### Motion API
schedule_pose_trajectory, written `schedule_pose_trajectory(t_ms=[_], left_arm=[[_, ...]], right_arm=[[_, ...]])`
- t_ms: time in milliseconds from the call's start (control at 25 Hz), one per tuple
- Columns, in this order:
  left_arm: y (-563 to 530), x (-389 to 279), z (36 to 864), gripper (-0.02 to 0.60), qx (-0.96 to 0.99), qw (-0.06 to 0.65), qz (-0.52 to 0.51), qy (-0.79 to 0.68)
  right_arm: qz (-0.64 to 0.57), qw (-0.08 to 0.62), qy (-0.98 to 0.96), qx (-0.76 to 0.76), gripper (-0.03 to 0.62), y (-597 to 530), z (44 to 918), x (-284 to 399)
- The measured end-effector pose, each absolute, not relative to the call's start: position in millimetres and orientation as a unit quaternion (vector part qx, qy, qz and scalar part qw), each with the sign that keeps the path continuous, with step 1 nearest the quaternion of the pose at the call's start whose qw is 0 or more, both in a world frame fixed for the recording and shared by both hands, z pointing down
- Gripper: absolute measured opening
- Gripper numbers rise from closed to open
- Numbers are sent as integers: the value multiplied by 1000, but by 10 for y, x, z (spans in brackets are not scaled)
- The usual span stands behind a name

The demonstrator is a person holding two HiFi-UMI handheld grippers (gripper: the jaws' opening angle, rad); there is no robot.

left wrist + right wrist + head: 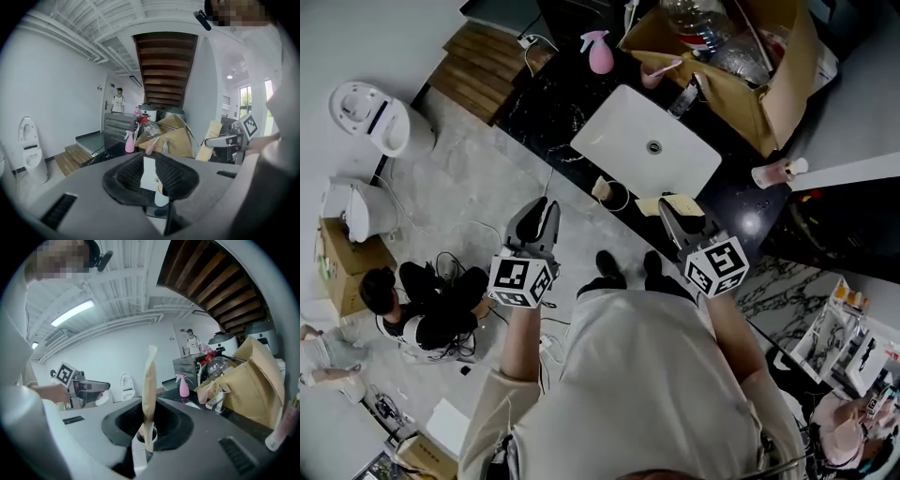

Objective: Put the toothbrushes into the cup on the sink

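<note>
Head view: left gripper (544, 202) and right gripper (673, 208) hover before the dark bench (534, 103), the cup (606, 190) beside the white sink (628, 122); left gripper view: fingers (176, 176) narrowly apart, empty; right gripper view: fingers (173, 420) clamp an upright, tan-paper-wrapped toothbrush (149, 390).

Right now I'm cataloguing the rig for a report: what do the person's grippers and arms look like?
The left gripper and the right gripper both have grey, wedge-shaped bodies and black ribbed pads. Each carries a white cube printed with black square markers. The person's arms are covered by long cream sleeves.
</note>
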State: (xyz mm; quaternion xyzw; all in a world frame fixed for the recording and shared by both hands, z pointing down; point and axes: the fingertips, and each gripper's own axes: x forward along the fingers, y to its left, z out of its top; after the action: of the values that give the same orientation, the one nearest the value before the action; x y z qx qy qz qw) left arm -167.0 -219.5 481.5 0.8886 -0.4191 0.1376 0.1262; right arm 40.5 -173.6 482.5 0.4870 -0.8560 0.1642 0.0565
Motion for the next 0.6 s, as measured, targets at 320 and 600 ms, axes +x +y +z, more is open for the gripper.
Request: schedule_pose_trajectory(t_ms=[320, 600], left_arm=[[-2031, -2019, 4548, 38, 871, 116, 114, -464], [-1873, -2305, 4470, 26, 853, 118, 107, -497]], right_arm=[[145, 64, -877, 454, 61, -1843, 4690, 255], [138, 83, -895, 417, 61, -1965, 4765, -25]])
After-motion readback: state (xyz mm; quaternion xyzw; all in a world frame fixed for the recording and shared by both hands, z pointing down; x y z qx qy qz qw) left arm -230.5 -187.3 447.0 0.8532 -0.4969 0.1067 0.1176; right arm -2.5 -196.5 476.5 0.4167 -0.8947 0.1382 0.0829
